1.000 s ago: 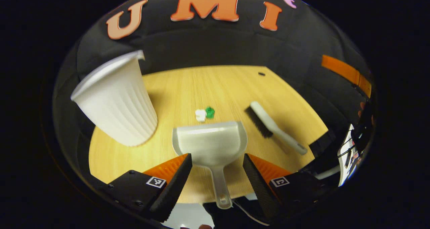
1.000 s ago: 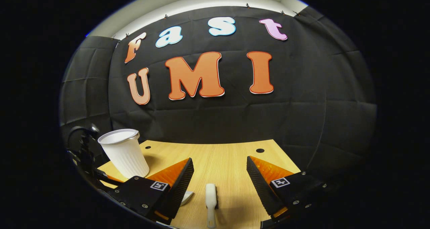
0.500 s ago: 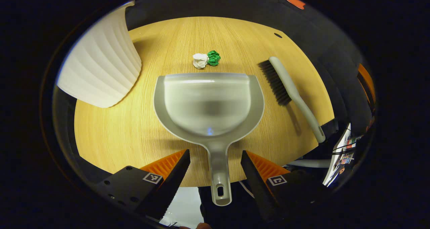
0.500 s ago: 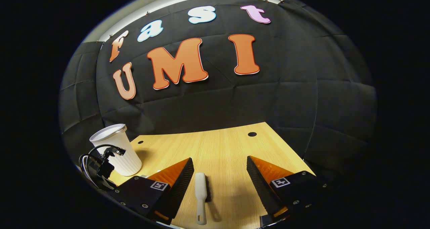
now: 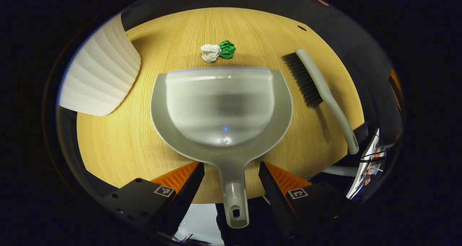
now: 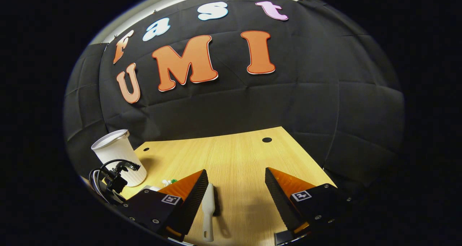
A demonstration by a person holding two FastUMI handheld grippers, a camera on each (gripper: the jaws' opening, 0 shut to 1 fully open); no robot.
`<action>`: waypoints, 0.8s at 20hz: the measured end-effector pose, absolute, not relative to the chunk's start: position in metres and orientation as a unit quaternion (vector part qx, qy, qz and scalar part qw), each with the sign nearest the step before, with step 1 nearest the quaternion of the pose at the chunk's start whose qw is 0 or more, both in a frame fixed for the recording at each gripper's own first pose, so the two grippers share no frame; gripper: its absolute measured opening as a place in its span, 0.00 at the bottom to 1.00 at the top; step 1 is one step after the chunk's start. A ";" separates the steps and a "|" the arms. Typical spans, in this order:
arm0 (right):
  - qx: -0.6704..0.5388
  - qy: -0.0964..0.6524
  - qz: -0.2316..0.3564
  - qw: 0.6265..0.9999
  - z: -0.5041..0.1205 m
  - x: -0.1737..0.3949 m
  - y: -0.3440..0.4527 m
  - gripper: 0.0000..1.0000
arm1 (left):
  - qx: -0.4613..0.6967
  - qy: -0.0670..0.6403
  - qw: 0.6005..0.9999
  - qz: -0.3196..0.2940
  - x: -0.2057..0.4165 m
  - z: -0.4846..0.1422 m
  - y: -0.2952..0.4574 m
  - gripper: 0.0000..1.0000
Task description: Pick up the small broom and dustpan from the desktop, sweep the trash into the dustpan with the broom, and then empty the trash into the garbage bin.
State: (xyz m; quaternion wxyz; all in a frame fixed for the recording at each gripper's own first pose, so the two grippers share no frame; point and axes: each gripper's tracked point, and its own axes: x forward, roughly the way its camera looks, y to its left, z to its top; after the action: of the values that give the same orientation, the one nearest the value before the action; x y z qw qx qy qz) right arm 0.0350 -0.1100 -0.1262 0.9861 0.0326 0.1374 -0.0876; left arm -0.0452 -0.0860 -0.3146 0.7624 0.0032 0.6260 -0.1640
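the grey plastic dustpan (image 5: 222, 105) lies flat on the light wooden tabletop (image 5: 119, 145), its scoop mouth pointing away and its slim handle reaching over the near edge. the left hand-held gripper (image 5: 231, 188) hangs over that handle with its two black, orange-backed fingers spread wide, one on each side of the handle and touching neither side. just beyond the scoop's front lip sit a crumpled white paper scrap (image 5: 210, 53) and a crumpled green paper scrap (image 5: 227, 49), pressed against each other. to the right of the dustpan, near but apart, lies the small grey broom with dark bristles (image 5: 317, 90), bristles facing the pan and handle slanting toward the near edge. a tall white ribbed plastic bin (image 5: 99, 80) stands on the far left of the tabletop.

in the right gripper view the right hand-held gripper (image 6: 236, 199) is likewise wide open and empty, hovering above the broom (image 6: 208, 211), whose handle lies close to the left finger. the white bin (image 6: 117, 154) stands upright at the left, with the other gripper's black cabled body (image 6: 112, 181) in front of it.
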 end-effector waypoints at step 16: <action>0.025 0.306 0.002 0.952 -0.206 0.038 -0.066 0.95 | -0.021 0.604 0.779 -0.168 -0.036 -0.317 -0.082 0.28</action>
State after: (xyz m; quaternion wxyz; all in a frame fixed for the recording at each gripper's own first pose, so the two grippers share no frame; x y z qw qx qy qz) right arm 0.0385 -0.0662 -0.2062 0.9517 0.0245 0.3061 0.0016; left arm -0.0359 -0.0820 -0.3168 0.7785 -0.0207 0.6044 -0.1678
